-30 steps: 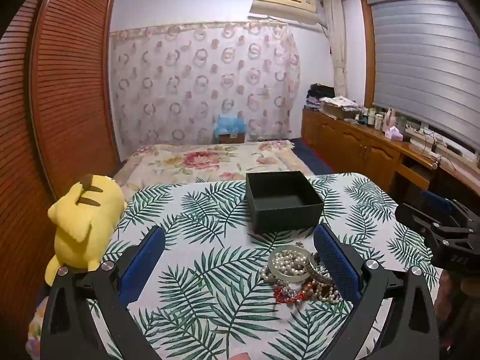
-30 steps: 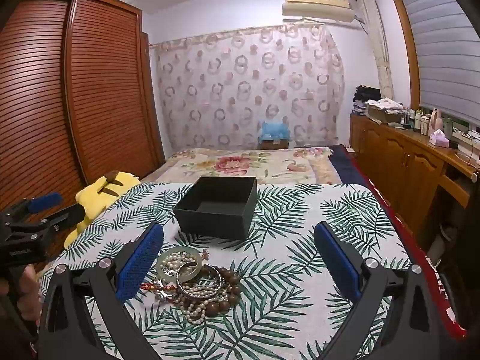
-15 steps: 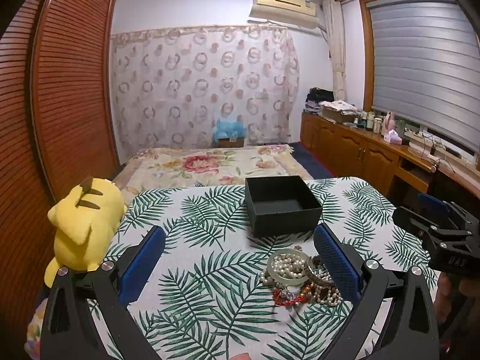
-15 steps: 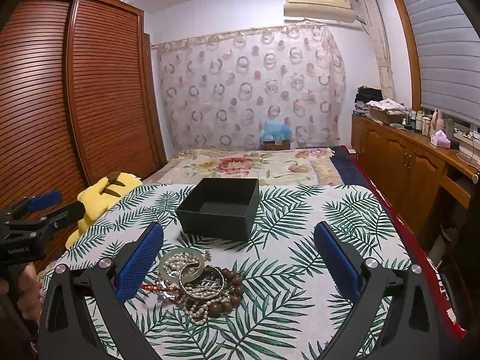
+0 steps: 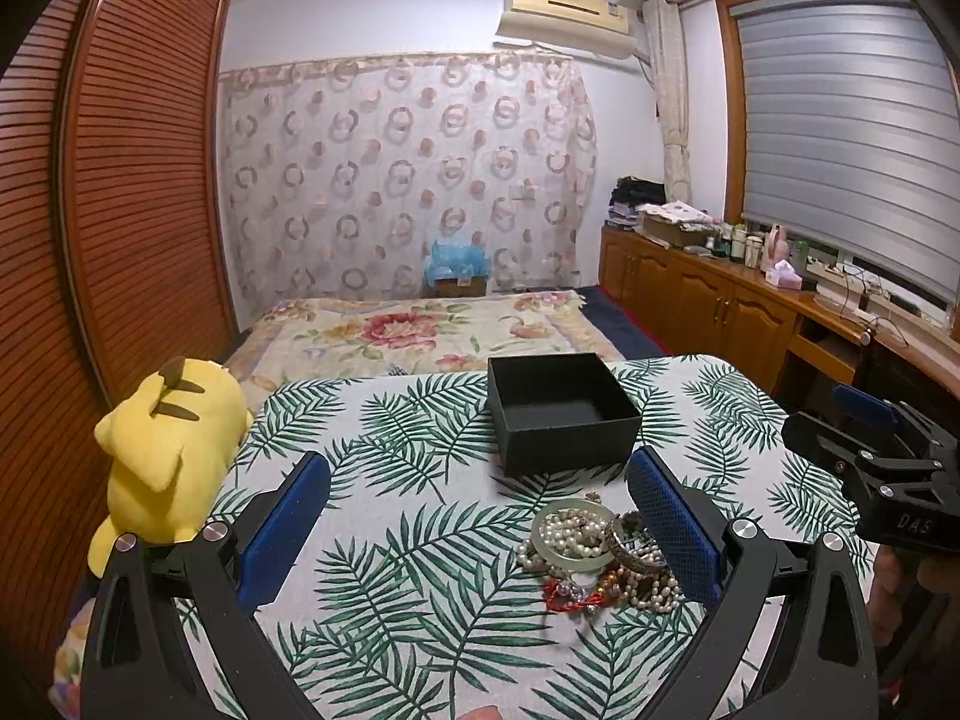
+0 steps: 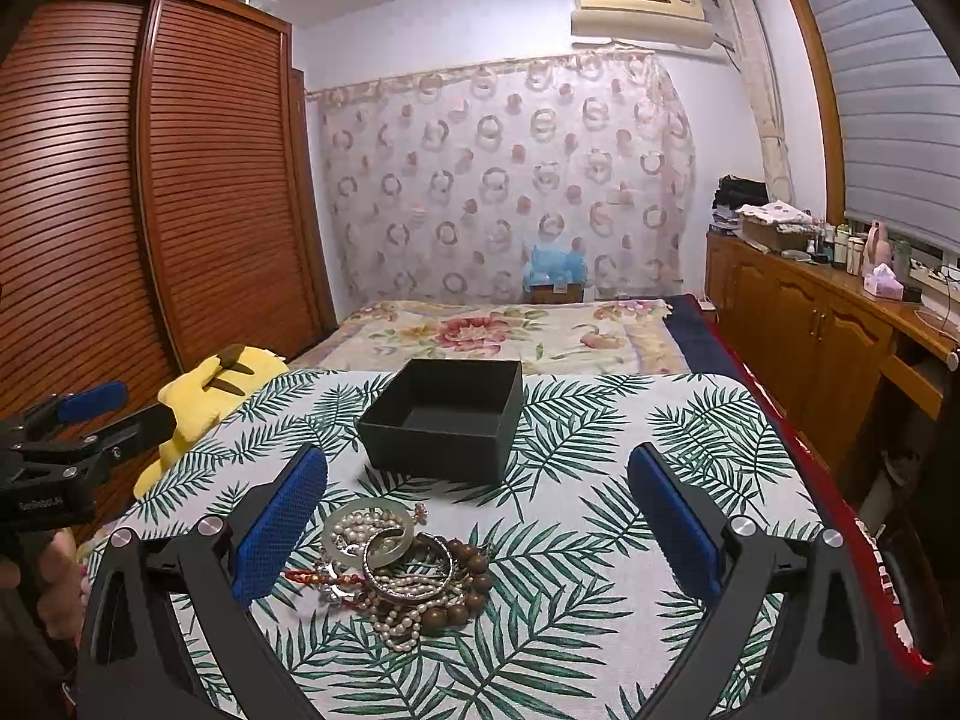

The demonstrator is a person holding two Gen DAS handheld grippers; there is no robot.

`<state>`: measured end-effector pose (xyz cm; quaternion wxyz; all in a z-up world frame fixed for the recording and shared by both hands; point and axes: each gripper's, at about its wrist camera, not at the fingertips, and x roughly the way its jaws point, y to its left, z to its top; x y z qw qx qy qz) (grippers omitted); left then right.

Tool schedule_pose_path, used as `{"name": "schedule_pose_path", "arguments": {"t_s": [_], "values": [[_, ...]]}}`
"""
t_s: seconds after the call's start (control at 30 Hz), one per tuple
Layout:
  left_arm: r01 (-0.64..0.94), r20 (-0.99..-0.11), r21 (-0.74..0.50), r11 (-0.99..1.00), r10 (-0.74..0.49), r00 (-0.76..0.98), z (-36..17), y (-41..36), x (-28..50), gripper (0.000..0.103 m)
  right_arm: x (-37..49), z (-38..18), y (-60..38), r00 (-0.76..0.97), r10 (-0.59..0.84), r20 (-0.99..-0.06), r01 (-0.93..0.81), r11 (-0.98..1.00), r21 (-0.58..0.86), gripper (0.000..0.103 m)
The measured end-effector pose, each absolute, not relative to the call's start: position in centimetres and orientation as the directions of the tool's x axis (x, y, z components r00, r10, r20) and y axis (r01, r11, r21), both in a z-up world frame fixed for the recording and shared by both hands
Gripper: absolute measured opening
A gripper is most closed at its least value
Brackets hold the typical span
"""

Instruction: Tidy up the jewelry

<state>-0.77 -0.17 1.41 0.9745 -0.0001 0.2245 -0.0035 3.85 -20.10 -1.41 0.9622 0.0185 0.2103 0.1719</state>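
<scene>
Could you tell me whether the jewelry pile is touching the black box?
Apart: the right wrist view shows a strip of leaf-print cloth between the jewelry pile and the black box.

A bedroom in dim indoor light. Straight ahead, a curtain (image 5: 408,174) patterned with rings covers the far wall, under a wall air conditioner (image 5: 567,15). A bed with a floral bedspread (image 5: 420,330) lies before it. Left stands a slatted wooden wardrobe (image 6: 150,180). Right, low wooden cabinets (image 5: 708,306) run beneath a window with a grey blind (image 5: 840,138).

Tangled jewelry pile (image 6: 399,567) on leaf-print cloth, just before open, empty black box (image 6: 444,420)
</scene>
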Motion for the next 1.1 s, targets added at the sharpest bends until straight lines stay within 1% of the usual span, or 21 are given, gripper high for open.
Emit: {"name": "schedule_pose_path", "arguments": {"t_s": [0.7, 1.1], "values": [[0.011, -0.433, -0.004, 1.000, -0.011, 0.902, 1.9, -0.3, -1.0, 0.096, 3.6, -1.3, -19.9, 0.852, 0.344, -0.394, -0.327, 0.938, 0.110, 0.101], [0.015, -0.424, -0.005, 1.000, -0.016, 0.906, 2.2, -0.6, -1.2, 0.096, 3.2, -0.3, -18.8, 0.855, 0.352, -0.381, -0.339, 0.935, 0.105, 0.101]]}}
